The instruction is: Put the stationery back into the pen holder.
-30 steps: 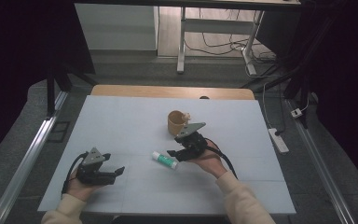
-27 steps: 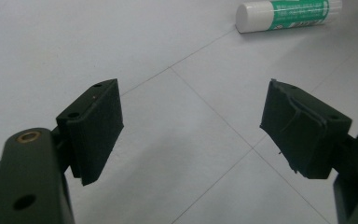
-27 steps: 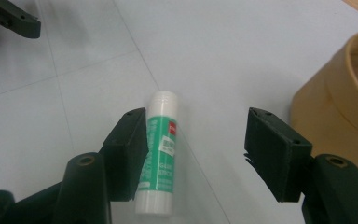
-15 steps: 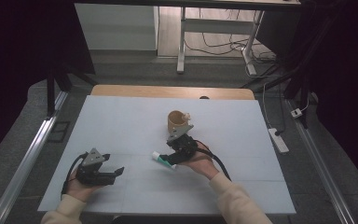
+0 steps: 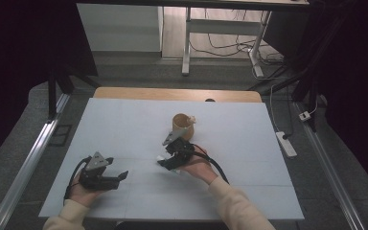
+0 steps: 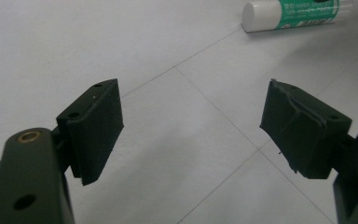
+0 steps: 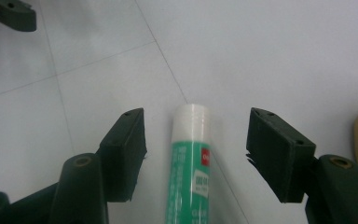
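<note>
Green-and-white, the glue stick [image 7: 191, 163] lay flat on the pale table [image 5: 124, 120], lengthwise between the jaws of the right gripper [image 7: 196, 154], white cap pointing away. The jaws had just been opening and stood clear of it on both sides. The left gripper [image 6: 191, 135] gaped wide over bare table, well apart.
</note>
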Demonstrator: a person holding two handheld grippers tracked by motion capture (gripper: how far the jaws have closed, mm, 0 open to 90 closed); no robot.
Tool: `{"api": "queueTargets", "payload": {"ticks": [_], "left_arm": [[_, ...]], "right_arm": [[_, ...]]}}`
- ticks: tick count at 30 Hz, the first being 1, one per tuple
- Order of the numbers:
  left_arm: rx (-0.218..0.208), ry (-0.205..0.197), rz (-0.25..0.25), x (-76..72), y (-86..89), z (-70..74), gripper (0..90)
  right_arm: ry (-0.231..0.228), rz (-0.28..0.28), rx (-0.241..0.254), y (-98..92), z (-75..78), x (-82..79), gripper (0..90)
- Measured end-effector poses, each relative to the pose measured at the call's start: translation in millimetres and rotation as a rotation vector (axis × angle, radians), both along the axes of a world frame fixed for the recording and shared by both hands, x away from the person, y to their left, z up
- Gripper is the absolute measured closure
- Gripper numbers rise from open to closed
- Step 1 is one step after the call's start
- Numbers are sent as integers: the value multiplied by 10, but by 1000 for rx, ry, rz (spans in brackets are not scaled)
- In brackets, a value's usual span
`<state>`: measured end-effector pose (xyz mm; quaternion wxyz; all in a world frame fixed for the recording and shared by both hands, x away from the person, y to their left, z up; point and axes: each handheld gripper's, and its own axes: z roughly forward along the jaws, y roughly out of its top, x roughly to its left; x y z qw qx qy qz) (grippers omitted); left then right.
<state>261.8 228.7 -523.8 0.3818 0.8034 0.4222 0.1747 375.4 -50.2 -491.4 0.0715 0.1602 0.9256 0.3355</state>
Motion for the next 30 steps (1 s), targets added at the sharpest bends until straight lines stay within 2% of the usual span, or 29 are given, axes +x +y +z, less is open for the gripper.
{"api": "queueTargets", "payload": {"ticks": [6, 10, 15, 19, 22, 30], "left_arm": [[4, 4, 6, 2, -3, -4, 192], [9, 6, 8, 0, -10, -11, 192], [16, 12, 10, 7, -17, -21, 192], [25, 18, 4, 7, -25, -28, 190], [28, 19, 0, 9, -28, -30, 189], [23, 19, 1, 12, -15, -29, 190]], "right_arm": [[41, 1, -31, 146, -85, 58, 343], [32, 5, -92, 208, -175, 71, 354], [52, -6, -148, 233, -265, 93, 418], [46, 2, -144, 237, -269, 90, 491], [41, 13, -142, 237, -260, 70, 629], [22, 26, -153, 232, -221, 36, 646]]}}
